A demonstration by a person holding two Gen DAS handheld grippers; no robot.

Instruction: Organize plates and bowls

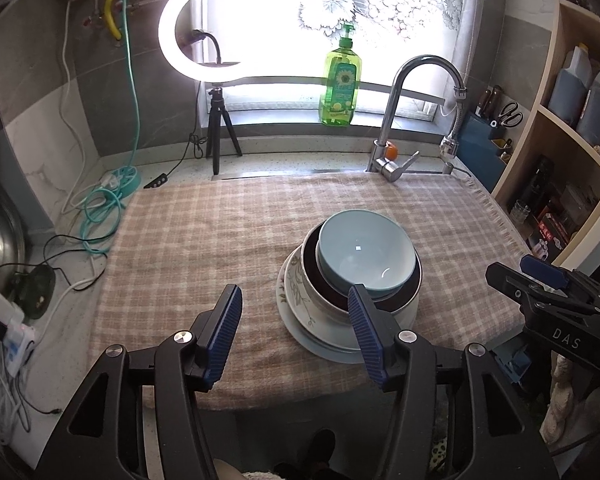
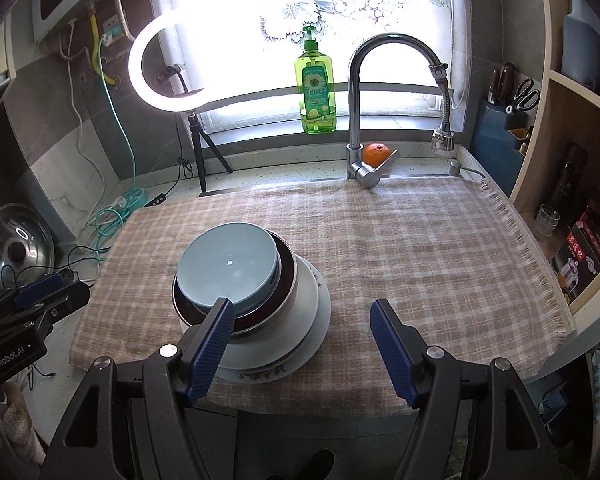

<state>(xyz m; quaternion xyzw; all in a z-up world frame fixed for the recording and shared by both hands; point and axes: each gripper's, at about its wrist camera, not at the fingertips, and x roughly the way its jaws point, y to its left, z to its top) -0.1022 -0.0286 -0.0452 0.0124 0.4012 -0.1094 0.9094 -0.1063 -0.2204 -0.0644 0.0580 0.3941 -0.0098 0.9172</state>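
Note:
A light blue bowl (image 1: 364, 252) (image 2: 228, 264) sits on top of a stack, nested in a white bowl with a dark inside (image 1: 320, 280) (image 2: 286, 270). Under them lie a floral plate (image 1: 296, 312) (image 2: 260, 374) and a pale plate (image 1: 332, 346). The stack stands on a checked cloth (image 1: 204, 240) (image 2: 420, 260). My left gripper (image 1: 294, 296) hangs open just left of the stack, its right finger in front of the bowls. My right gripper (image 2: 302, 306) is open just right of the stack, with nothing between the pads. Each gripper shows at the other view's edge.
A faucet (image 1: 420, 64) (image 2: 380, 40) arches over the cloth's far edge, an orange (image 2: 376, 154) behind it. A green soap bottle (image 1: 340, 80) and a ring light (image 1: 172, 28) stand at the window. Cables (image 1: 100, 208) and a pot lid (image 2: 16, 248) lie left; shelves (image 2: 572, 160) rise right.

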